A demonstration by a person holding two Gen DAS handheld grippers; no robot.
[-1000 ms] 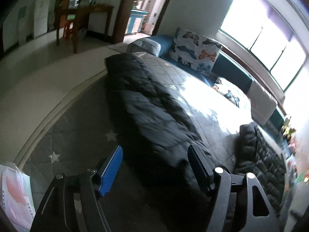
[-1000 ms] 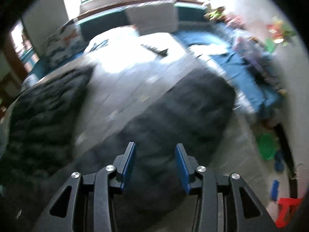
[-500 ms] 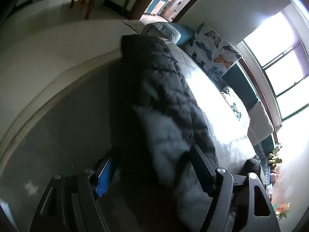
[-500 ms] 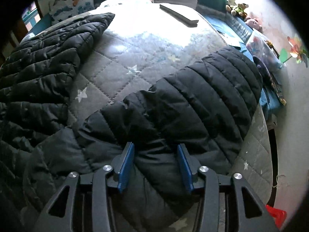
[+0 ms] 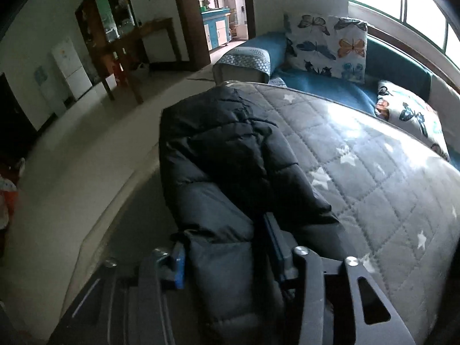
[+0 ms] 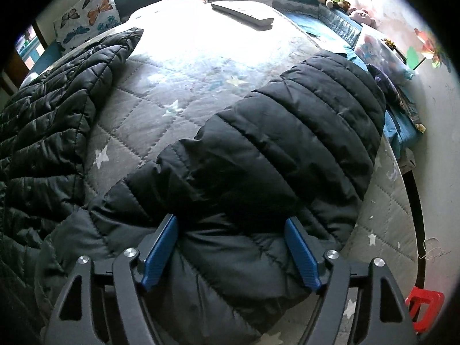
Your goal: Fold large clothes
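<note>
Left hand-held gripper (image 5: pixel 224 247) closing on black jacket (image 5: pixel 230 155).

Left gripper (image 5: pixel 227 247) angled steeply down, jaws just been closing, black puffer jacket (image 5: pixel 224 172) fabric bunched between them, pads pressing it. Right gripper (image 6: pixel 230 254) also angled down, jaws just been opening, now wide, jacket beneath and between, not pinched.

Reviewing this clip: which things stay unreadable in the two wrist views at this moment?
- Left wrist view: whether the left tongs actually pinch the black puffer jacket; padding bulges between them and covers the pads.
- Right wrist view: the jacket's near hem, hidden behind the right tongs and cut by the bottom edge.
- Right wrist view: the flat object on the quilt, washed out by window glare.
</note>
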